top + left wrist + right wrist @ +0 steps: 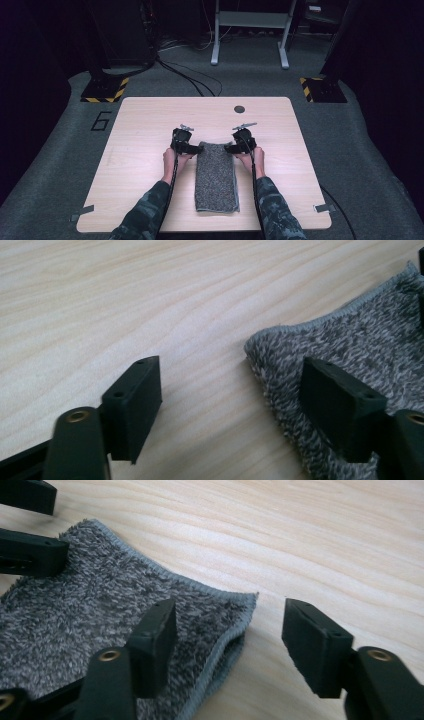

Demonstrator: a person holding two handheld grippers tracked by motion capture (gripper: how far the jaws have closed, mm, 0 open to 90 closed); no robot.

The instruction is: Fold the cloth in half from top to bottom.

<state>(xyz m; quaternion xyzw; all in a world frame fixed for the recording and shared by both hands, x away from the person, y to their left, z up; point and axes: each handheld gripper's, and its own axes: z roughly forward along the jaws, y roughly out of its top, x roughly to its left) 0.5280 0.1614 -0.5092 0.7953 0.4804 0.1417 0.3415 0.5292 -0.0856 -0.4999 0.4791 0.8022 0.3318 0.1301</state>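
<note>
High view shows a grey towel (215, 176) folded on the table (145, 125). The left gripper (186, 143) and right gripper (240, 142) sit at its far corners. Both have their jaws wide apart, one jaw over the towel and one over bare wood.

Grey carpet (60, 150), wooden table (150, 115), dark room

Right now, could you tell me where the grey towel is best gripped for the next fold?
Probably at the two far corners of the grey towel, left gripper from the left edge and right gripper from the right. It lies flat as a folded strip, and each open gripper's jaws already straddle a corner.
</note>
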